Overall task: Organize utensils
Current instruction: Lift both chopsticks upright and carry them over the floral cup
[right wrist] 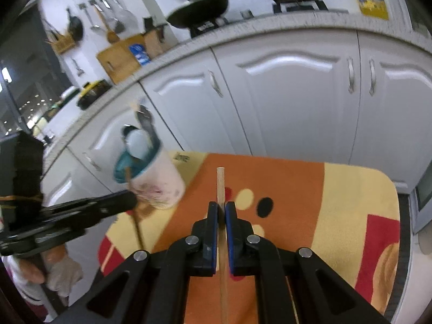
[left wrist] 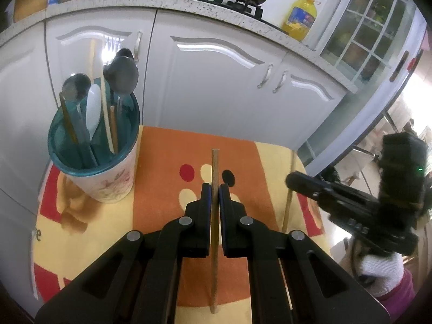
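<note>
On mat (left wrist: 162, 145) corner, unreadable dark lettering (right wrist: 181, 158)

Teal-rimmed white floral cup (left wrist: 108, 172) on orange, cream, red-and-black-dotted cloth (left wrist: 167, 145).

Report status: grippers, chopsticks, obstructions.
Left gripper shut on wooden chopstick. Right gripper shut on pale wooden chopstick. Teal-rimmed white utensil cup upright; path unobstructed.

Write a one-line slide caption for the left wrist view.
Left gripper clamps a wooden chopstick above the orange mat, beside a utensil cup holding spoons.
</note>
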A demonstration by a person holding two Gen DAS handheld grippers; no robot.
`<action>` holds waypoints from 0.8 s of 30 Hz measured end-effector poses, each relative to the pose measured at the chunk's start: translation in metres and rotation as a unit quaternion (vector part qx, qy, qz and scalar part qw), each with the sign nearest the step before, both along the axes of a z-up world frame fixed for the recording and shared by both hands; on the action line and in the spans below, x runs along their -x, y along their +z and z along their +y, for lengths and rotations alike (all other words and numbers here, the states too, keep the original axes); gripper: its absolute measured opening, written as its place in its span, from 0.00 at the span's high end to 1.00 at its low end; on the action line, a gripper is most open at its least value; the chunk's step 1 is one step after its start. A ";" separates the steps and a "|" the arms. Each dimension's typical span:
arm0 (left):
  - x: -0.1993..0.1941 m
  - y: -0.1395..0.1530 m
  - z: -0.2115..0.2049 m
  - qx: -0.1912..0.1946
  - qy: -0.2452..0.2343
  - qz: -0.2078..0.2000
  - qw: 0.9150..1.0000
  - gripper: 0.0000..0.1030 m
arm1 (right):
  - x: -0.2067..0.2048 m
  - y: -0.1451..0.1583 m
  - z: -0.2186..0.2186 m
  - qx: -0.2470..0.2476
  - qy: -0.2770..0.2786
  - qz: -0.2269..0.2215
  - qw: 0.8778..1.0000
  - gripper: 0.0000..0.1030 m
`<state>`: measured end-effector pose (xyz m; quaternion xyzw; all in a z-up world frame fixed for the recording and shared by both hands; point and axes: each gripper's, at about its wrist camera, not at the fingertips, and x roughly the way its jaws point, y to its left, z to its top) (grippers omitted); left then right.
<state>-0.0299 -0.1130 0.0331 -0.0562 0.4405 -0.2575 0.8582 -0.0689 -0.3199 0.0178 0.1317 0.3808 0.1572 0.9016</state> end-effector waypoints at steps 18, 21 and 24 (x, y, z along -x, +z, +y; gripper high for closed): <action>0.028 0.041 0.025 0.010 0.005 -0.045 0.999 0.96 | 0.030 0.057 0.038 0.054 0.031 -0.069 0.996 0.95; 0.027 0.045 0.029 0.008 0.009 -0.050 0.999 0.96 | 0.030 0.063 0.041 0.060 0.033 -0.075 0.995 0.95; 0.026 0.048 0.033 0.008 0.015 -0.053 0.998 0.96 | 0.028 0.070 0.045 0.063 0.034 -0.083 0.994 0.95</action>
